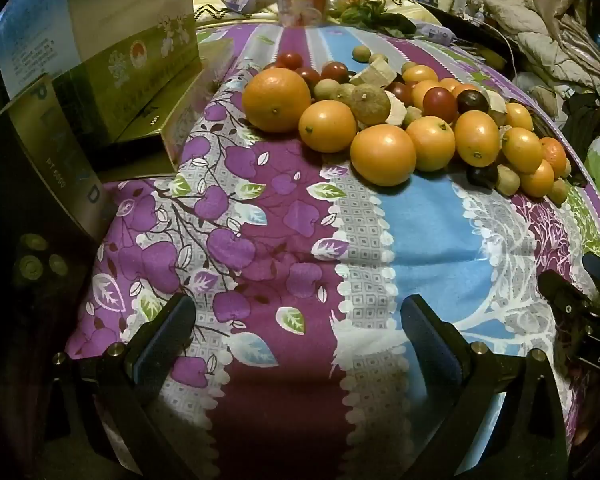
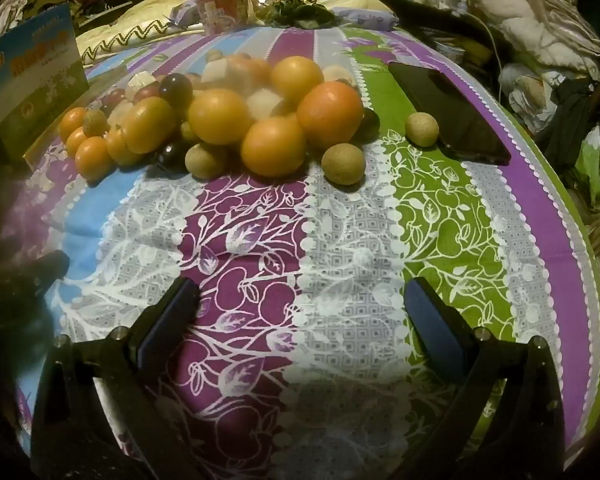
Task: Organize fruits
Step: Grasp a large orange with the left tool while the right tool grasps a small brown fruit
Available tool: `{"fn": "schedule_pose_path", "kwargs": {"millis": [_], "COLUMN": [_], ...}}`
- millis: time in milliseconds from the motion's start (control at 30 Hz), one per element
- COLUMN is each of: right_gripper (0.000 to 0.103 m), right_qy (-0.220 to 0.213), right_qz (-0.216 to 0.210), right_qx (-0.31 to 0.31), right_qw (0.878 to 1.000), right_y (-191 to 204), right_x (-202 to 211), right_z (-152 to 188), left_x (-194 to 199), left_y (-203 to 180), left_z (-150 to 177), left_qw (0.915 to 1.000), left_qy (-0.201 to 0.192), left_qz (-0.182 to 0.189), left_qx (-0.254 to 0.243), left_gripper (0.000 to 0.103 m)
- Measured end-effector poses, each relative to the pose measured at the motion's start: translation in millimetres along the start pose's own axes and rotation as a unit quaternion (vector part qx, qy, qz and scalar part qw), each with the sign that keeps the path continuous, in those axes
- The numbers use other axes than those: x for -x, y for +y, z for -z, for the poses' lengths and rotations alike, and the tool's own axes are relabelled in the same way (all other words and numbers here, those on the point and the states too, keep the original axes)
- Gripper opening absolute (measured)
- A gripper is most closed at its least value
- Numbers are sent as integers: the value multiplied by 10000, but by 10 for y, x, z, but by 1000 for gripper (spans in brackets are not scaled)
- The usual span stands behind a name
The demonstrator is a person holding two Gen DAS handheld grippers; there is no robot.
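Note:
A pile of mixed fruit lies on a patterned cloth. In the left wrist view a big orange (image 1: pixel 277 100) sits at the pile's left, several small oranges (image 1: pixel 383 155) in front, red cherry tomatoes (image 1: pixel 440 105) and brown longans (image 1: pixel 507 179) among them. In the right wrist view the pile shows oranges (image 2: pixel 273 147), a dark grape (image 2: pixel 175 87) and two loose longans (image 2: pixel 343 163) (image 2: pixel 421 129) at its right. My left gripper (image 1: pixel 296 324) is open and empty, short of the pile. My right gripper (image 2: pixel 300 304) is open and empty, short of the pile.
An open cardboard box (image 1: pixel 156 120) and a dark box (image 1: pixel 52 168) stand left of the fruit. A black phone (image 2: pixel 448 112) lies right of the pile. A printed cup (image 1: pixel 300 2) and clutter sit behind. The cloth's edge (image 2: pixel 572 216) curves at right.

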State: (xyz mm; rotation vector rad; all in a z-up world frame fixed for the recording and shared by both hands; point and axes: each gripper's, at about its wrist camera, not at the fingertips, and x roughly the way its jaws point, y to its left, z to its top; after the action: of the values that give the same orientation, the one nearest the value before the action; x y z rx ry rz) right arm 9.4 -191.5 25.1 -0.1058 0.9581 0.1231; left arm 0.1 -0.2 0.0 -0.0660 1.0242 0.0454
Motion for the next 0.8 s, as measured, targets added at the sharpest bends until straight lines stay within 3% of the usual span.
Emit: {"fn": "schedule_pose_path", "kwargs": {"millis": [800], "right_gripper": [103], "right_qy": [-3], "right_qz": [0], "right_qx": [3], "right_qw": [10000], "right_y": [-1], "right_x": [0], "right_z": [1], "left_x": [57], "left_y": [5], "left_z": [-12], "left_qw": [9999], "left_qy": [26], "left_qz": [84], "left_qx": [64], "left_gripper": [103]}}
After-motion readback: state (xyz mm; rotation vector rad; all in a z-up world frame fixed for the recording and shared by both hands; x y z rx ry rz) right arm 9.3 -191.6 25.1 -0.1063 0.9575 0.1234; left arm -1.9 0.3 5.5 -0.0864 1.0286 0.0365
